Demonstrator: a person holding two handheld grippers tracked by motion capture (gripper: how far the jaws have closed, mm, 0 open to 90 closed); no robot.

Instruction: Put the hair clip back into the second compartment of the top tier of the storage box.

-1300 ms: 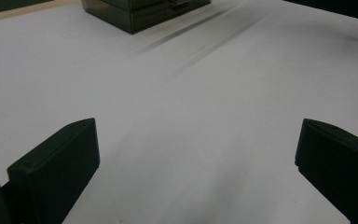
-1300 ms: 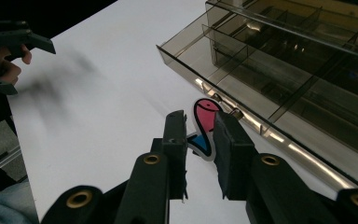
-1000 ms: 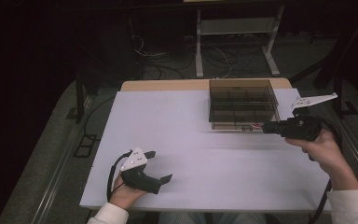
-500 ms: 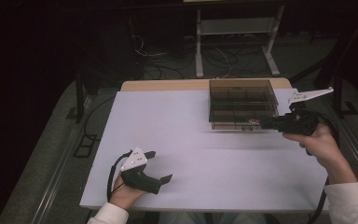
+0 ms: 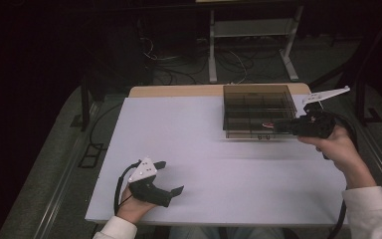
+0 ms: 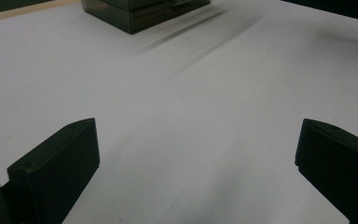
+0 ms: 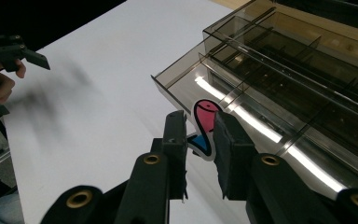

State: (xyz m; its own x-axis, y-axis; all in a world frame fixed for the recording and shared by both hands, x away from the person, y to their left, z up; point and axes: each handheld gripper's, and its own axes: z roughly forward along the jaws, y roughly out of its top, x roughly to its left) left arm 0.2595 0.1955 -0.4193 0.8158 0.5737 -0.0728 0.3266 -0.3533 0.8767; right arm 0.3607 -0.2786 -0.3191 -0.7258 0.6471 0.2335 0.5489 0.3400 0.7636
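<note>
Smoky transparent plastic forms the compartment box (image 5: pixel 258 112) that sits near the far right corner of the white table (image 5: pixel 219 154), its dividers making rows of small cells. In the right gripper view, the right gripper (image 7: pixel 200 135) holds a small flat sticker-like piece (image 7: pixel 204 128), pink above and blue below with a white border, pinched upright between its two black jaws. The piece hangs just over the near front edge of the box, above the front cell, whose wall catches a bright streak of light. In the high view the right hand (image 5: pixel 335 149) brings that gripper (image 5: pixel 278 127) in from the right edge of the table, jaws pointing at the box's near side. The left gripper (image 5: pixel 171 178) rests near the front left corner of the table, held by the left hand (image 5: pixel 132 206); its jaws stand wide apart with nothing between them, bare tabletop showing in the gap.
</note>
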